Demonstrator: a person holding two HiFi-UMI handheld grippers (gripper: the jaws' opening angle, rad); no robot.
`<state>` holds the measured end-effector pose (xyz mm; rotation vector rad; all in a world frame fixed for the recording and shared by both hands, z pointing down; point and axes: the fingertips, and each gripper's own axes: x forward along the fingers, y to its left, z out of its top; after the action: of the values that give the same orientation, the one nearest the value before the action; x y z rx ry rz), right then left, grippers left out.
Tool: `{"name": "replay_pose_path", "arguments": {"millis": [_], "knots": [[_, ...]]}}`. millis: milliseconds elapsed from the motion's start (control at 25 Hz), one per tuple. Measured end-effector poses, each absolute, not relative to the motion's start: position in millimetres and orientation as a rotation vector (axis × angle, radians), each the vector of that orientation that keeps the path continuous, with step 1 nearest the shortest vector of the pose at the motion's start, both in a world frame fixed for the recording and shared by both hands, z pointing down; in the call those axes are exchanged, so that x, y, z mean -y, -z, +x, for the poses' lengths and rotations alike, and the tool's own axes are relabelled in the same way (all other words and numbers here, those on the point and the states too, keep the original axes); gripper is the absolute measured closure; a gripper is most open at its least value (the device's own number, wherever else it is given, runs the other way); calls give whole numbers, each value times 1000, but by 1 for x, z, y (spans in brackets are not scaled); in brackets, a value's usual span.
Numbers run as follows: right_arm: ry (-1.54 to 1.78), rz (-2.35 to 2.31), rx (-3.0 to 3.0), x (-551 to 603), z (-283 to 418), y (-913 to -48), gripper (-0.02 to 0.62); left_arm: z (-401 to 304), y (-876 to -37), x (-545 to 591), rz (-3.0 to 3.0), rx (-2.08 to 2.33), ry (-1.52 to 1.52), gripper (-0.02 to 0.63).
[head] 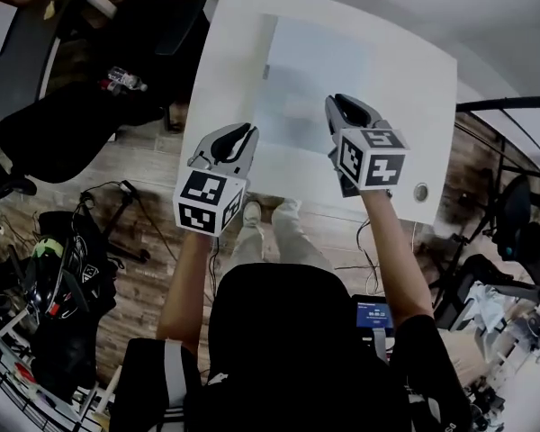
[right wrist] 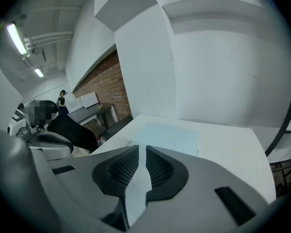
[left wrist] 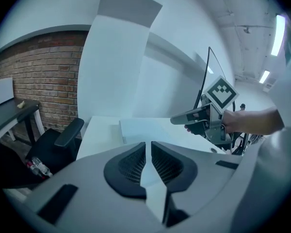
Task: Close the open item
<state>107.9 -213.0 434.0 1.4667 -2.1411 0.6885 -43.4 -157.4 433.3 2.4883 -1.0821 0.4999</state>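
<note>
As the head view looks straight down, both arms reach forward from the shoulders. The left tool (head: 238, 138) and the right tool (head: 340, 108) are held up over the near edge of the white surface (head: 414, 79). They are well apart, both tilted forward and down, each with its marker cube nearest the person. The left forearm (head: 184, 286) is bare and runs up from the bottom of the view, and the right forearm (head: 396, 250) does the same on its side.

Look along the left tool (left wrist: 148, 147): its jaws are drawn nearly together, just a thin slit, nothing in it. It's the same with the right tool (right wrist: 142, 152), a narrow gap and nothing in it.

The pale blue flat item (head: 310, 84) lies flat on the surface, ahead of both tools and between their lines, touched by neither. What kind of thing it is I can't say. It's so pale against the white that its edges barely show.

A small round fitting (head: 420, 192) sits near the surface's right corner, too small to identify. A black office chair (head: 90, 106) stands off to the left. The person's dark top fills the lower middle and hides the floor there.
</note>
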Motion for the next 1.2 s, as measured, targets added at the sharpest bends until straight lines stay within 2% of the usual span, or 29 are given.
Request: {"name": "replay_pose_path", "arguments": {"millis": [360, 1200], "knots": [[-651, 1537, 2259, 189, 108, -372, 546, -41, -377, 151, 2487, 1102, -304, 593], [-368, 1667, 2437, 147, 111, -234, 555, -14, -236, 144, 2695, 1170, -138, 594]]}}
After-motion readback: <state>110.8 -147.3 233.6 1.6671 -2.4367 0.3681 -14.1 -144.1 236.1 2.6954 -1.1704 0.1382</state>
